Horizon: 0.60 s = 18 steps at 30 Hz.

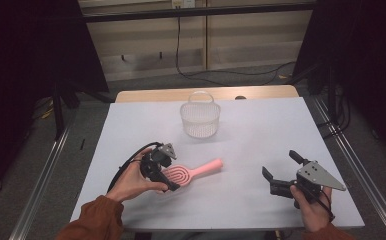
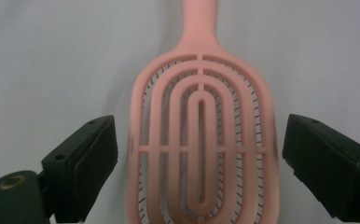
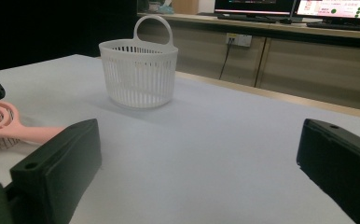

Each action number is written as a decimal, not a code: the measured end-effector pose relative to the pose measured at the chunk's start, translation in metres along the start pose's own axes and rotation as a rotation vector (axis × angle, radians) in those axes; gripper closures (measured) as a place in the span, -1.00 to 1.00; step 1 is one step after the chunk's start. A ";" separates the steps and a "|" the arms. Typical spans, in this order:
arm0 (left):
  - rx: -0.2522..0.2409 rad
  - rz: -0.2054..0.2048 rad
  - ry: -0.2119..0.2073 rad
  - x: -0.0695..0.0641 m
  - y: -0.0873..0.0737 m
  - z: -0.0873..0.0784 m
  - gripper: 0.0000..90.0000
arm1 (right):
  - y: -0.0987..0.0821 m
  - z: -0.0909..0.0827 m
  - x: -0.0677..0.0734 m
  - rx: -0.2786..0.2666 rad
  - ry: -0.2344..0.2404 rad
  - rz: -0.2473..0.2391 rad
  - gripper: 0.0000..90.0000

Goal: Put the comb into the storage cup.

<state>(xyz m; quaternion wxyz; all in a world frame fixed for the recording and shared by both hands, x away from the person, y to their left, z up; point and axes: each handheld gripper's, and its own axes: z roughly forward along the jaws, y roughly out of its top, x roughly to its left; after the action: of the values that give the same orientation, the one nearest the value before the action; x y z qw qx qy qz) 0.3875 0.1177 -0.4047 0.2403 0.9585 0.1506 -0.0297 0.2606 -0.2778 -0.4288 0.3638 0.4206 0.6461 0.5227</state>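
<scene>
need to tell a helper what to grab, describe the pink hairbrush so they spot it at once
On the white table, look at the near left part, in front of the white slotted basket. The hairbrush lies flat there between the left gripper jaws: the one pink thing, with a looped, vented head.

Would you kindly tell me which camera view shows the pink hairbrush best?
The left gripper view: the hairbrush head is close-up. The high view shows it whole but small; the right gripper view catches part at its left edge.

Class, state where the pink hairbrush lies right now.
In the high view the pink hairbrush lies on the white table, near left, its head between the open left gripper jaws, basket beyond.
</scene>
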 end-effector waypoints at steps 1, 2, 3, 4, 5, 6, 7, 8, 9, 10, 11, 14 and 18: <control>0.006 0.005 -0.001 0.000 0.000 0.001 -0.77 | 0.000 0.000 0.000 0.003 -0.001 -0.003 -1.00; 0.014 0.009 -0.004 0.001 0.000 0.001 -0.77 | 0.000 0.000 0.000 0.003 -0.001 -0.003 -1.00; 0.019 0.011 -0.003 0.001 0.001 0.002 -0.77 | 0.000 0.000 0.000 0.004 0.001 -0.002 -1.00; 0.026 0.017 -0.007 0.001 0.001 0.003 -0.77 | 0.000 0.000 0.000 0.003 0.001 -0.002 -1.00; 0.030 0.022 -0.006 0.001 0.001 0.003 -0.75 | 0.000 0.000 0.000 0.002 0.003 -0.004 -1.00; 0.045 0.030 -0.005 0.000 0.002 0.004 -0.74 | 0.000 0.000 0.000 0.002 0.003 -0.004 -1.00; 0.053 0.033 -0.009 0.000 0.002 0.005 -0.74 | 0.000 0.001 0.000 0.002 0.002 -0.004 -1.00; 0.058 0.038 -0.014 0.000 0.003 0.005 -0.74 | 0.000 0.001 0.000 0.002 0.003 -0.005 -1.00; 0.061 0.037 -0.008 -0.001 0.004 0.006 -0.74 | 0.000 0.001 0.000 0.003 0.003 -0.006 -1.00; 0.076 0.045 -0.005 -0.001 0.005 0.007 -0.73 | 0.000 0.001 0.000 0.004 0.004 -0.005 -1.00; 0.074 0.050 -0.003 -0.001 0.005 0.007 -0.72 | 0.000 0.001 0.000 0.004 0.006 -0.005 -1.00; 0.093 0.054 0.003 -0.002 0.007 0.009 -0.69 | -0.001 0.001 0.000 0.006 0.009 -0.007 -1.00; 0.102 0.062 -0.015 0.000 0.009 0.010 -0.64 | -0.001 0.001 0.000 0.011 0.009 -0.008 -1.00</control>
<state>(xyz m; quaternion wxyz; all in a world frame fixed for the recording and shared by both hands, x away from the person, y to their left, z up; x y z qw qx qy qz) 0.3903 0.1058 -0.4097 0.1930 0.9734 0.1174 -0.0371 0.2613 -0.2770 -0.4297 0.3605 0.4176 0.6523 0.5198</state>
